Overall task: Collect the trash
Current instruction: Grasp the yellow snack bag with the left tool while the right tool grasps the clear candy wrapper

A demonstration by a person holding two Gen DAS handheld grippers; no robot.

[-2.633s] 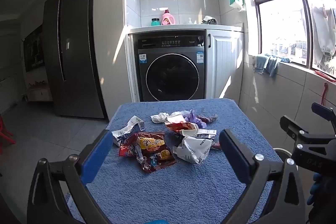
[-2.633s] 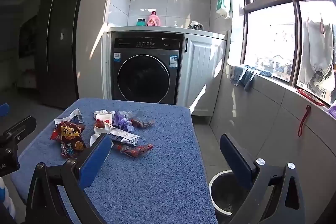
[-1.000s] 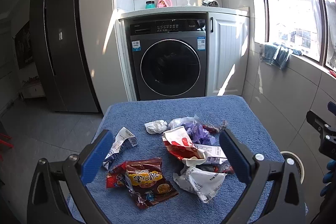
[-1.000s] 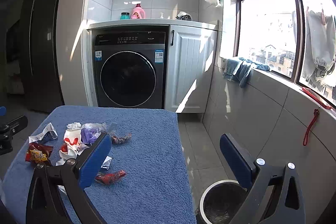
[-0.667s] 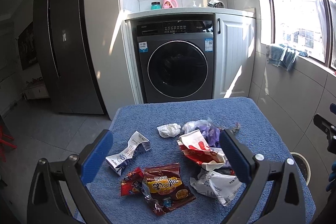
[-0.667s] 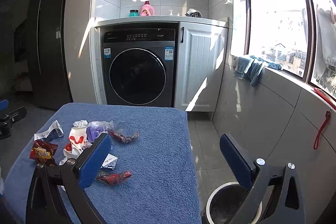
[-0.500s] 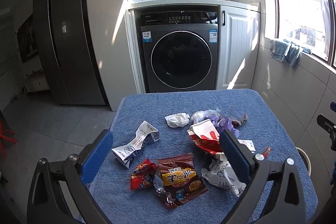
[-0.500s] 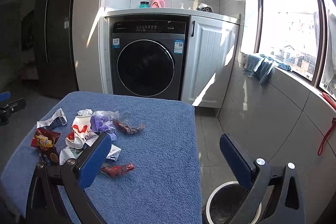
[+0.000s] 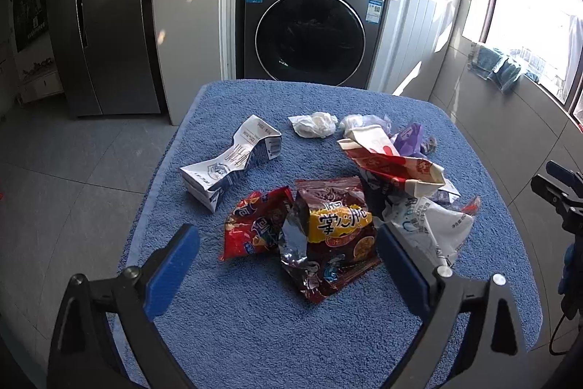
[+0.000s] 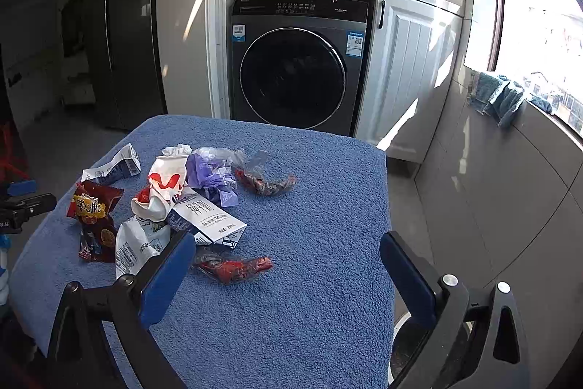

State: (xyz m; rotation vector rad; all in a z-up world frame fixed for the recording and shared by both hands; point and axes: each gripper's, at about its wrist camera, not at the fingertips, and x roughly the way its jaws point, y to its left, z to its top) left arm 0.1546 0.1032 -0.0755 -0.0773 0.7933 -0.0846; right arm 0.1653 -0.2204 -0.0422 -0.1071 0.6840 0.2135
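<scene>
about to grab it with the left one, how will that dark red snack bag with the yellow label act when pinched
The snack bag looks torn open, crumpled and flat, so it is probably near empty, very light and floppy. Its glossy foil may slip between the pads and crumple rather than hold shape. The left hand-held gripper, open around it, should pinch a fold.

Crumpled snack wrappers [image 9: 333,232], squashed milk cartons [image 9: 229,166], tissue [image 9: 315,124]; all scattered across blue towel-covered table [image 10: 309,279]
</scene>
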